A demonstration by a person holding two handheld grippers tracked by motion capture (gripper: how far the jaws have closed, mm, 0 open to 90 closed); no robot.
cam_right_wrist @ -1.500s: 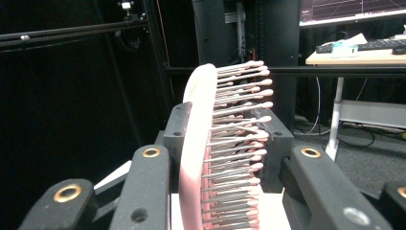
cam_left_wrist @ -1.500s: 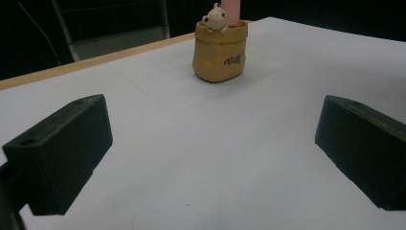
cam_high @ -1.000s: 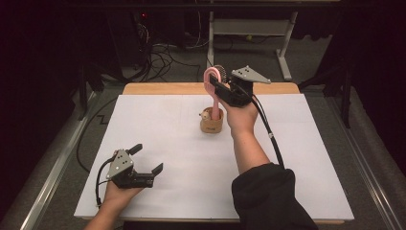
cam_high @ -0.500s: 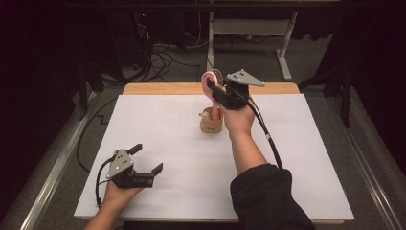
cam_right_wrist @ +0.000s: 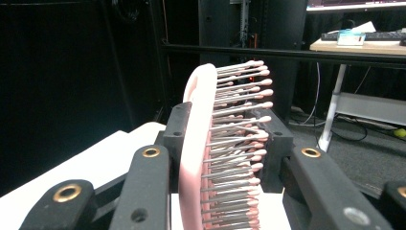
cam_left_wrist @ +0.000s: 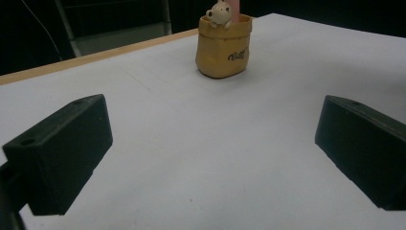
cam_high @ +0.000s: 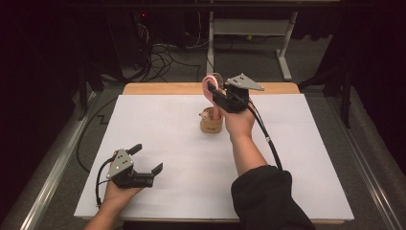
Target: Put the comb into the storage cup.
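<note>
— White sheet over a wooden bench [cam_high: 143, 89]; dark room behind. Items?
— One tan pot [cam_high: 210, 124] with a small bear figure, mid-bench. One pink hairbrush [cam_right_wrist: 210, 143], handle down in the pot.
— Right gripper [cam_high: 214, 91]?
— Clamped on the hairbrush head, above the pot.
— Left gripper [cam_high: 146, 158]?
— Jaws apart, nothing between them, low at the bench's near left, facing the pot.
</note>
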